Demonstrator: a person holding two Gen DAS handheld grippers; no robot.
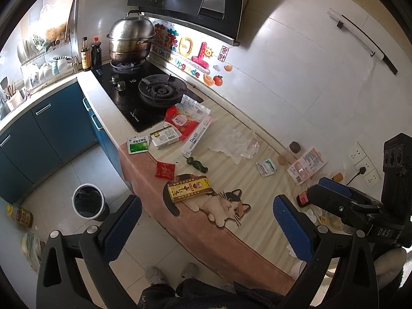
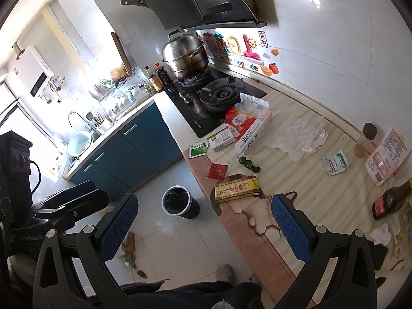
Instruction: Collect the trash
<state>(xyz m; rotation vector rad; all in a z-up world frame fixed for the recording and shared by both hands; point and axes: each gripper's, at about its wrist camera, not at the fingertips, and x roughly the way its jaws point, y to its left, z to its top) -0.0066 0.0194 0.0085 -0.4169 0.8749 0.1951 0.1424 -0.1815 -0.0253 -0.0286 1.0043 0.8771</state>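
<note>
Trash lies scattered on the counter mat (image 1: 247,177): a gold box (image 1: 190,188) (image 2: 237,188), a red sachet (image 1: 164,169) (image 2: 217,171), a green sachet (image 1: 137,145) (image 2: 197,150), a white "Doctor" box (image 1: 197,135) (image 2: 253,135), a red bag (image 1: 181,121), crumpled paper (image 1: 231,141) (image 2: 296,135) and a green pepper (image 1: 195,164) (image 2: 247,164). A black-lined bin (image 1: 88,204) (image 2: 179,200) stands on the floor. My left gripper (image 1: 206,229) is open and empty above the counter's front edge. My right gripper (image 2: 203,228) is open and empty, near the gold box.
A gas hob (image 1: 144,95) with a steel pot (image 1: 131,40) lies beyond the trash. Blue cabinets (image 1: 46,134) and a sink (image 2: 79,143) stand left. A sauce bottle (image 2: 391,199), a jar (image 2: 369,131) and a flat pack (image 2: 388,155) sit at the counter's right. Debris (image 2: 131,257) lies on the floor.
</note>
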